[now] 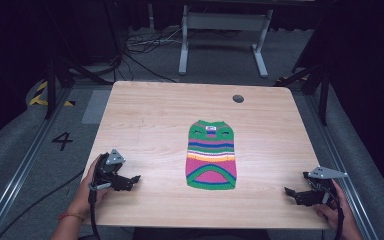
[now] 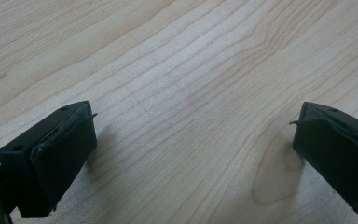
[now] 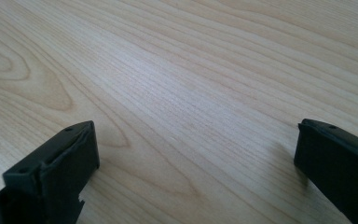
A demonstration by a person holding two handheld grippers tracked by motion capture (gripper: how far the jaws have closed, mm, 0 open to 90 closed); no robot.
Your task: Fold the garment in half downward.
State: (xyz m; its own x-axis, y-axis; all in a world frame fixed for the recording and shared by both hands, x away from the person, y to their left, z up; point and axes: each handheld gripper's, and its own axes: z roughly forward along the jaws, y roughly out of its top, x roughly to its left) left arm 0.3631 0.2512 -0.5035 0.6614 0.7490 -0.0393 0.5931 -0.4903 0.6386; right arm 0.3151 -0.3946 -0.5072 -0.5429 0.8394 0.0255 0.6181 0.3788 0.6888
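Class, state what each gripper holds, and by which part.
Nothing: left gripper and right gripper are open on the wooden table, apart from the striped knitted sweater.

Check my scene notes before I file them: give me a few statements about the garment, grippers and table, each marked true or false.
1. A striped knitted pet sweater lies flat on the wooden table. True.
2. The left gripper is shut on the sweater. False: its jaws stand open over bare wood, apart from the sweater.
3. The right gripper is open near the table's near right corner. True.
4. The sweater is plain grey. False: it has green, pink, blue and orange stripes.
5. A round cable hole sits near the table's far edge. True.
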